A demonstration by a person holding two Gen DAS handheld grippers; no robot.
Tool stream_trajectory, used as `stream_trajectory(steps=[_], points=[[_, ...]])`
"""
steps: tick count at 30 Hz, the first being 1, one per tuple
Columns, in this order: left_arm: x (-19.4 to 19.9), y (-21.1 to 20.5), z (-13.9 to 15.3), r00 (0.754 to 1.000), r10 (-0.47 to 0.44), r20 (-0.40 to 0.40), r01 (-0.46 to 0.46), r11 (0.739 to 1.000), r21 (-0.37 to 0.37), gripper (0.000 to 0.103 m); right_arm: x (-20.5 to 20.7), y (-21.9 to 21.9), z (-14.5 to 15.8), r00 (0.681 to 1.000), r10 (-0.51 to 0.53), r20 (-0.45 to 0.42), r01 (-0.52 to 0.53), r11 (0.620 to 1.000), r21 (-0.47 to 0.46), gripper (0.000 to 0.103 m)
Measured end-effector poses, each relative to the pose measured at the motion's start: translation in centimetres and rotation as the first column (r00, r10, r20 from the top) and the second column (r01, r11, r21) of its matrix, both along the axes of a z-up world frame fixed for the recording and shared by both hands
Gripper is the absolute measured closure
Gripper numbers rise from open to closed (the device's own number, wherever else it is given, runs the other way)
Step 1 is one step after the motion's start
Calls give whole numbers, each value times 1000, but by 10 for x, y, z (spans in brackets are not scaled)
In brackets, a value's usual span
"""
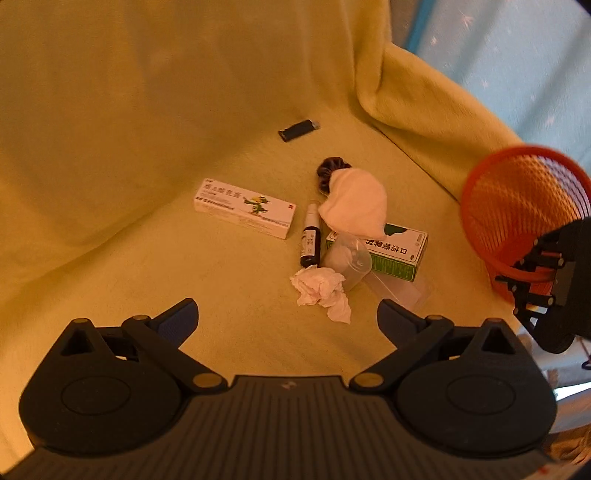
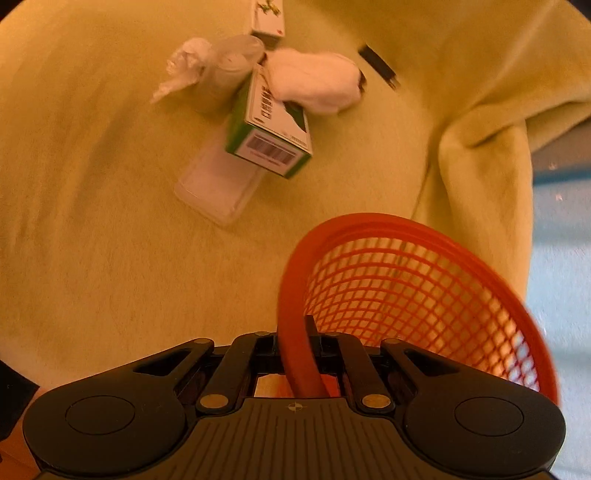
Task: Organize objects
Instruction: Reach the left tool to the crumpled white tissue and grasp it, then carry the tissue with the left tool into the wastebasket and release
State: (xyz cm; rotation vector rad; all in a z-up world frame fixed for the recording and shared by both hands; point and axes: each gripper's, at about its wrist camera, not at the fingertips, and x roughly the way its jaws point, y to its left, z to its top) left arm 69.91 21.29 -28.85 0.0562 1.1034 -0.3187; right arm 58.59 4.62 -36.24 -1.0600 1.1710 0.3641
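While the left gripper (image 1: 288, 317) hangs spread wide above a crumpled tissue (image 1: 321, 290), the right gripper (image 2: 295, 332) pinches the orange mesh basket (image 2: 406, 280) by its rim.

Yellow blanket (image 1: 147, 147), lighter (image 1: 299, 130), cream box (image 1: 245, 213)

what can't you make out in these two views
- Dark scrunchie: mostly hidden under the white cloth, left wrist view.
- Long white box: cut off by the top edge, right wrist view.
- Orange basket: bottom hidden by the right gripper.
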Motion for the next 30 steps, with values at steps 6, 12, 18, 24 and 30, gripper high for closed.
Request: stream_trajectory(steps=[6, 12, 18, 24, 30], points=[[7, -21, -13, 998, -55, -2, 55, 998, 14, 2, -1, -6, -7, 997, 63, 37, -65, 997, 40, 101], [16, -34, -35, 994, -108, -12, 108, 994, 3, 5, 5, -10, -9, 996, 67, 52, -71, 996, 62, 102], [22, -44, -65, 985, -169, -15, 169, 985, 12, 18, 9, -8, -9, 997, 24, 74, -29, 997, 76, 102], [34, -54, -98, 985, -169, -25, 170, 985, 24, 36, 14, -7, -9, 997, -8, 82, 1, 996, 85, 102], [40, -65, -117, 980, -197, -31, 198, 977, 78, 68, 16, -8, -9, 996, -15, 83, 7, 996, 91, 102]])
